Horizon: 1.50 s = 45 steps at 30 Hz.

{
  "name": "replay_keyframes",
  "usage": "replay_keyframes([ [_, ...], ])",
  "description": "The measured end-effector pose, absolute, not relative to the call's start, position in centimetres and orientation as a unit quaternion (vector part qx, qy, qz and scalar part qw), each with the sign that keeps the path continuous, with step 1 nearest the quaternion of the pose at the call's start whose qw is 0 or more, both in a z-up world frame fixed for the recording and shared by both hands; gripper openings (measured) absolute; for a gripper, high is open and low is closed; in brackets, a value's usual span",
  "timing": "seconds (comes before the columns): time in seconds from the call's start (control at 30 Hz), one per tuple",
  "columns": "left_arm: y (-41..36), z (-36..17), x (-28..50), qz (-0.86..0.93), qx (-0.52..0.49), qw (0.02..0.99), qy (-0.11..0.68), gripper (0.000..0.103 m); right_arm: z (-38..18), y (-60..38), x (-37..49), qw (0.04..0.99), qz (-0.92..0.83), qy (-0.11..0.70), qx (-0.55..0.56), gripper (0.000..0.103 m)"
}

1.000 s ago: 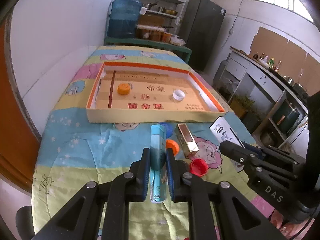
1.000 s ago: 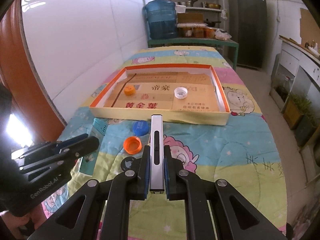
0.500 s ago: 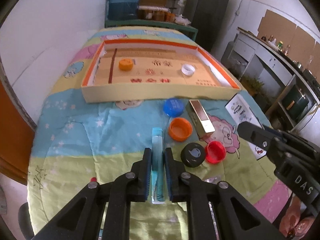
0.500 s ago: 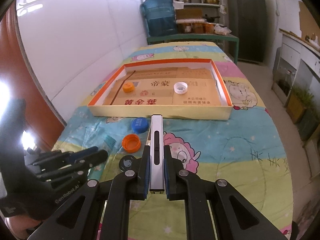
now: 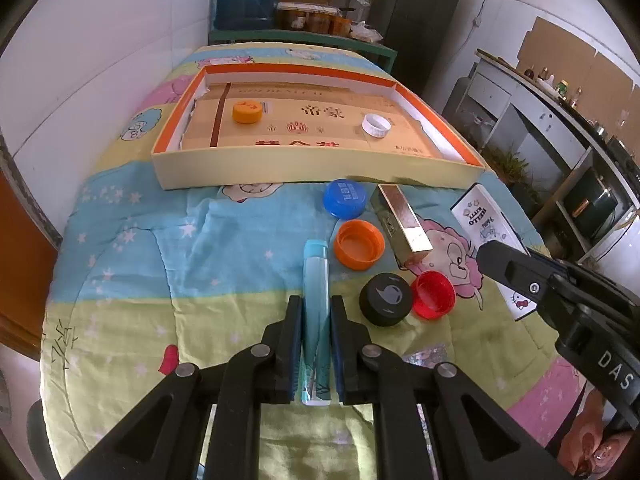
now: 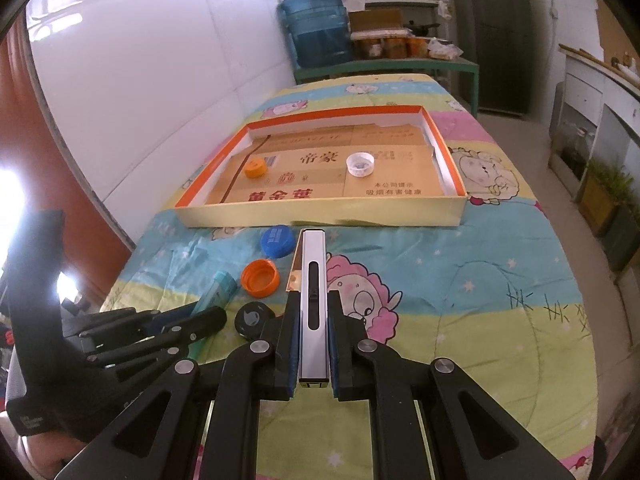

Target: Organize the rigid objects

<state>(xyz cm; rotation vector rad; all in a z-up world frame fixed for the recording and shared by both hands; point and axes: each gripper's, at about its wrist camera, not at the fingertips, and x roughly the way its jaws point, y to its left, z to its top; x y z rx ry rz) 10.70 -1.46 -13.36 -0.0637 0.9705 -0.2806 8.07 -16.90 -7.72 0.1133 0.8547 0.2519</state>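
My left gripper point(image 5: 316, 320) is shut on a slim teal box point(image 5: 315, 280) and holds it above the quilt. My right gripper point(image 6: 314, 316) is shut on a narrow white box point(image 6: 314, 280), seen in the left wrist view as a white Hello Kitty box point(image 5: 484, 220). The orange-rimmed cardboard tray point(image 5: 280, 168) lies ahead with an orange cap point(image 5: 247, 112) and a white cap point(image 5: 376, 125) inside. A gold box point(image 5: 404, 222) lies on the quilt below the tray.
Loose caps lie on the quilt: blue point(image 5: 345, 198), orange point(image 5: 359, 244), black point(image 5: 386, 299), red point(image 5: 434, 295). A white wall runs along the left. A water jug point(image 6: 318, 26) and shelves stand beyond the table's far end.
Both grippers have drawn back and risen from the tray, each still holding its box. The loose caps and the gold box now show in full below the left gripper.
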Motion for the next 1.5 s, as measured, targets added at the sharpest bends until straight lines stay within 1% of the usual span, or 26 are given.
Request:
replay_keyframes([
  [0.2, -1.3, -12.9, 10.5, -0.140, -0.034, 0.877, 0.458, 0.013, -7.6, -16.7, 8.0, 0.902, 0.124, 0.411, 0.051, 0.012],
  [0.63, -0.8, -8.7, 11.5, -0.117, -0.040, 0.900, 0.418, 0.013, -5.4, -16.3, 9.5, 0.912, 0.129, 0.389, 0.031, 0.012],
  [0.93, -0.7, -6.7, 13.7, -0.101, -0.040, 0.911, 0.399, 0.013, -3.9, -15.7, 11.4, 0.917, 0.135, 0.374, 0.010, 0.012],
  [1.5, -1.3, -3.7, 20.3, -0.101, -0.038, 0.921, 0.375, 0.013, -2.4, -16.4, 18.3, 0.921, 0.129, 0.368, 0.018, 0.012],
])
